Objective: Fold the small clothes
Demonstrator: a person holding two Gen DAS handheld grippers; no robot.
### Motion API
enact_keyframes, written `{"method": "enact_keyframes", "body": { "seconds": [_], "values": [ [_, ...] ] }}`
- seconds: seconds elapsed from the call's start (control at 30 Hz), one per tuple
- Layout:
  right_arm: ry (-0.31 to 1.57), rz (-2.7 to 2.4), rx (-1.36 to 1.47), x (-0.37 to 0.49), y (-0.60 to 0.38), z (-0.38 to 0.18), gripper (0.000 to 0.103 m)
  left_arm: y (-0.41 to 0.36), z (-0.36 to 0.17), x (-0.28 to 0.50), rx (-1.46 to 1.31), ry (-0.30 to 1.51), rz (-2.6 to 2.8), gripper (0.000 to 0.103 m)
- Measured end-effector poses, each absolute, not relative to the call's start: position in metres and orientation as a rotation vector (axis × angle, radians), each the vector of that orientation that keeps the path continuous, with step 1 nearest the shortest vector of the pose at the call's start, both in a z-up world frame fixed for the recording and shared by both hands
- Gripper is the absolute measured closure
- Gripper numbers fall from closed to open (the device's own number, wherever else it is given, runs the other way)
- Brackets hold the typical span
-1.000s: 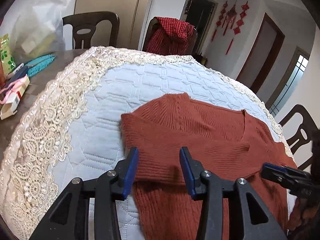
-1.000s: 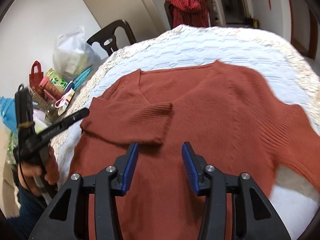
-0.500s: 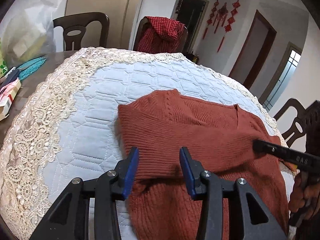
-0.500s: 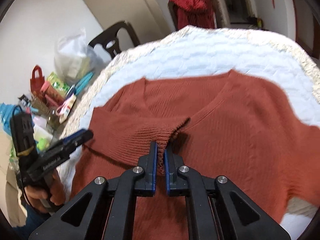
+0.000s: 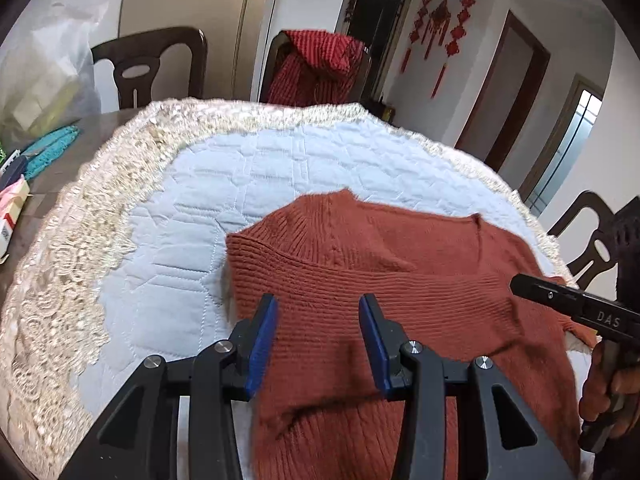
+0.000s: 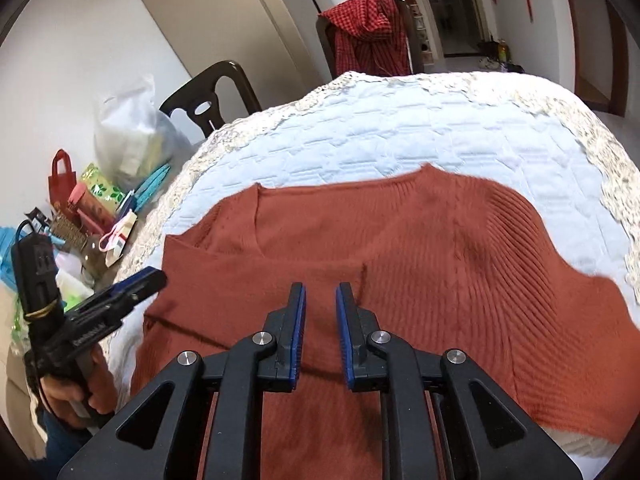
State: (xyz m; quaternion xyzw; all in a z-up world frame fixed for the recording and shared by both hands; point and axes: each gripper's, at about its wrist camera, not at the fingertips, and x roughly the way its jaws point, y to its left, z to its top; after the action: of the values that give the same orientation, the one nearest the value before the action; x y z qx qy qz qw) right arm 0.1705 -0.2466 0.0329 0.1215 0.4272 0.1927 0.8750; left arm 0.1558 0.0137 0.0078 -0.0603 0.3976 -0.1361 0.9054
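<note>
Quilted, lace-edged tablecloth (image 5: 224, 184) bearing a rust ribbed sweater (image 6: 440, 248). Left gripper (image 5: 318, 334) jaws spread, empty, above its folded sleeve; right gripper (image 6: 320, 316) jaws narrowly parted, just opening, nothing between them.

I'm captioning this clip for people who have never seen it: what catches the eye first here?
The rust-red knit sweater dominates, spread across the pale blue quilted cloth with its lace border, one sleeve folded across the chest. Both grippers hang over it: the left gripper open, the right gripper with a narrow gap and nothing between its pads. Behind, a red checked garment drapes over a chair.
</note>
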Motion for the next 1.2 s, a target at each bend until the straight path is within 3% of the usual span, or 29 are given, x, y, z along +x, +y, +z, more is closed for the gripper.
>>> {"method": "enact_keyframes", "body": {
  "seconds": [0.13, 0.8, 0.87, 1.0, 1.2],
  "values": [
    [0.991, 0.388, 0.223, 0.196, -0.24, 0.003, 0.09, 0.013, -0.002, 0.158, -0.119, 0.851, -0.285, 0.058],
    [0.933, 0.416, 0.162, 0.107, -0.264, 0.021, 0.088, 0.019, 0.016, 0.085, -0.104, 0.838, -0.235, 0.058],
    [0.923, 0.41, 0.162, 0.098, -0.268, 0.023, 0.086, 0.014, 0.018, 0.078, -0.087, 0.832, -0.223, 0.058],
    [0.902, 0.405, 0.176, 0.081, -0.277, 0.026, 0.074, 0.005, 0.024, 0.069, -0.051, 0.804, -0.234, 0.057],
    [0.887, 0.392, 0.185, 0.061, -0.288, 0.026, 0.073, -0.007, 0.032, 0.068, -0.034, 0.786, -0.226, 0.057]
  ]
}}
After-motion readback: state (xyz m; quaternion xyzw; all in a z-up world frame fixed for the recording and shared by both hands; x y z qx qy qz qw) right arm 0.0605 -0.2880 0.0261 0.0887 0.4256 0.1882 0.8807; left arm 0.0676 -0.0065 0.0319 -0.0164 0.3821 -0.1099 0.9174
